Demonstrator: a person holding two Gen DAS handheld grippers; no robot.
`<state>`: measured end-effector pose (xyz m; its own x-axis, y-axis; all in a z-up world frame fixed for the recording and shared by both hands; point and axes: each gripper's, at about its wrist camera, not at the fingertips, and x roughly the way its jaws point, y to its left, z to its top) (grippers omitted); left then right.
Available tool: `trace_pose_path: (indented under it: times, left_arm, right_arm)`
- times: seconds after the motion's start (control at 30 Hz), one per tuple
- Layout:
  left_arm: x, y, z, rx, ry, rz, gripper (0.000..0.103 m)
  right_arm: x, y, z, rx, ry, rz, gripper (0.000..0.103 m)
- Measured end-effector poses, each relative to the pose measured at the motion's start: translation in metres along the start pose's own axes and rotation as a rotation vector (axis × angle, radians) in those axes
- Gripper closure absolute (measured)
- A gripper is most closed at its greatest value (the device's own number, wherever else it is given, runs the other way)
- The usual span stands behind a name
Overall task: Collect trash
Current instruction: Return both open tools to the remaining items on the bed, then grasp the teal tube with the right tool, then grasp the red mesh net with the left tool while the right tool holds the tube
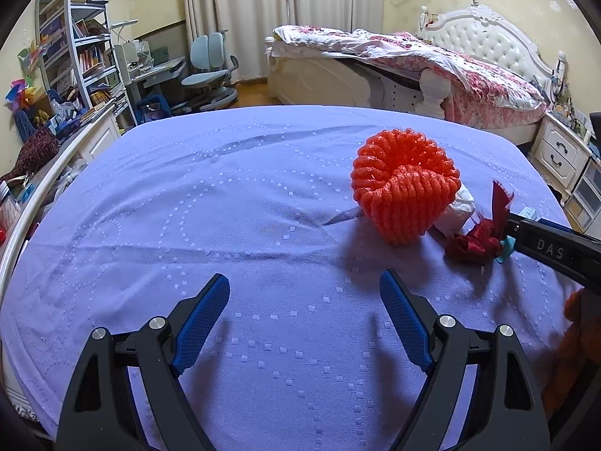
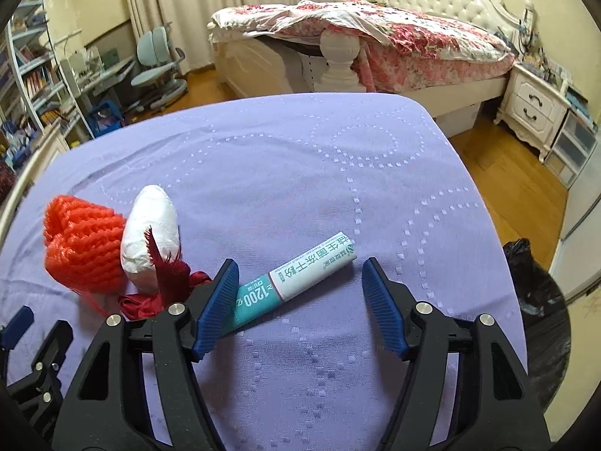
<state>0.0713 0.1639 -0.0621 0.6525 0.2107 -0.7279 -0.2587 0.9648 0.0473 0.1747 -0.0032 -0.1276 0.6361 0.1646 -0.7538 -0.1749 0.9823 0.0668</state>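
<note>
On the purple bedspread [image 1: 225, 195] lie an orange foam fruit net [image 1: 403, 191], a crumpled white tissue [image 1: 456, 208] behind it and a dark red ribbon scrap [image 1: 475, 242]. My left gripper [image 1: 304, 293] is open and empty, short and left of the net. In the right wrist view my right gripper [image 2: 300, 282] is open around a teal-and-white packet [image 2: 296, 283] lying on the bedspread [image 2: 300, 158]; its left finger [image 2: 216, 304] touches the packet's teal end. The net [image 2: 80, 250], tissue [image 2: 150, 238] and ribbon [image 2: 165, 285] lie to its left.
A black trash bag [image 2: 533, 312] stands on the wooden floor right of the bed. A second bed [image 1: 413, 64] with a floral quilt, a white nightstand [image 2: 533, 107], a desk chair [image 1: 208, 71] and bookshelves [image 1: 80, 45] are beyond.
</note>
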Motion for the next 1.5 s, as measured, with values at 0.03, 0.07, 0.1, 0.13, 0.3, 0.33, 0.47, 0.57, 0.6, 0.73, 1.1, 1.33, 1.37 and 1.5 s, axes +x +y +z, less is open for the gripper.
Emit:
trace_pose_path:
  times: [0.03,0.07,0.1,0.13,0.3,0.33,0.47,0.57,0.6,0.73,1.1,1.33,1.37,1.5]
  left_arm:
    - [0.0,0.0,0.0,-0.001,-0.001,-0.002,0.021]
    - [0.0,0.001,0.0,-0.002,-0.001,-0.004,0.021]
    - [0.0,0.002,-0.001,-0.004,0.0,-0.006,0.021]
    - [0.0,0.002,-0.001,-0.005,0.0,-0.009,0.021]
    - [-0.001,0.004,-0.002,-0.008,-0.002,-0.016,0.021]
    - [-0.001,0.004,-0.002,-0.009,-0.003,-0.017,0.021]
    - [-0.002,0.006,-0.002,-0.012,-0.006,-0.025,0.021]
    - [-0.002,0.005,-0.001,-0.008,-0.005,-0.023,0.021]
    - [-0.002,0.005,-0.001,-0.004,-0.006,-0.021,0.021]
    - [-0.003,0.003,-0.001,0.006,-0.01,-0.02,0.021]
    - [-0.003,0.002,0.001,0.016,-0.021,-0.059,0.021]
    - [-0.001,-0.007,0.006,0.034,-0.033,-0.103,0.021]
    - [-0.001,-0.01,0.007,0.042,-0.033,-0.113,0.021]
    - [0.002,-0.021,0.011,0.071,-0.036,-0.122,0.02]
  right_arm:
    - [0.0,-0.001,-0.001,-0.01,0.002,0.001,0.035]
    - [-0.001,-0.002,-0.002,-0.019,0.005,0.004,0.035]
    - [-0.003,-0.003,-0.004,-0.036,0.008,0.006,0.035]
    - [-0.005,-0.006,-0.007,-0.048,0.01,0.006,0.034]
    - [-0.017,-0.014,-0.021,-0.085,0.012,0.018,0.034]
    - [-0.019,-0.016,-0.024,-0.089,0.012,0.02,0.034]
    - [-0.029,-0.026,-0.033,-0.091,0.011,0.03,0.034]
    - [-0.031,-0.032,-0.034,-0.071,0.006,0.042,0.034]
    - [-0.031,-0.033,-0.033,-0.068,0.006,0.048,0.034]
    - [-0.026,-0.027,-0.028,-0.096,0.007,0.056,0.035]
    - [-0.021,-0.007,-0.023,-0.197,0.007,0.095,0.08]
    - [-0.016,-0.006,-0.017,-0.171,0.004,0.096,0.085]
    - [-0.015,-0.007,-0.016,-0.169,0.004,0.096,0.085]
    - [-0.012,-0.008,-0.012,-0.159,0.003,0.101,0.085]
